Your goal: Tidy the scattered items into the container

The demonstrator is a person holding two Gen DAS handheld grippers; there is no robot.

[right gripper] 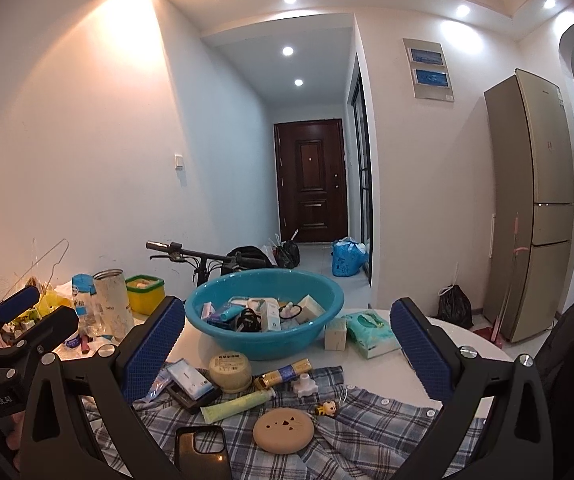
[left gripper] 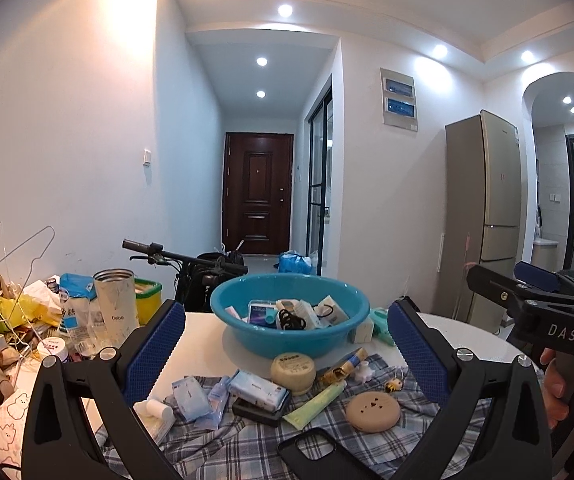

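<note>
A blue plastic basin (left gripper: 223, 312) (right gripper: 327, 312) stands on the white table, holding several small boxes, tubes and a black hair tie. In front of it, scattered items lie on a plaid cloth (right gripper: 371, 432): a cream round jar (left gripper: 293, 372) (right gripper: 230, 370), a green tube (left gripper: 315, 400) (right gripper: 239, 402), a tan round compact (left gripper: 373, 412) (right gripper: 283, 428), a gold tube (right gripper: 287, 372), tissue packs (left gripper: 259, 390) and a black phone case (right gripper: 203, 452). My left gripper (left gripper: 285, 312) hovers open above the cloth. My right gripper (right gripper: 287, 305) hovers open beside it. Neither holds anything.
A green wipes pack (right gripper: 371, 330) and a white box (right gripper: 335, 334) lie right of the basin. Cluttered cups, bags and a yellow tub (left gripper: 149, 300) crowd the table's left side. A bicycle handlebar (right gripper: 191, 254) and fridge (right gripper: 539, 208) stand behind. A hand (left gripper: 555, 384) grips the right tool.
</note>
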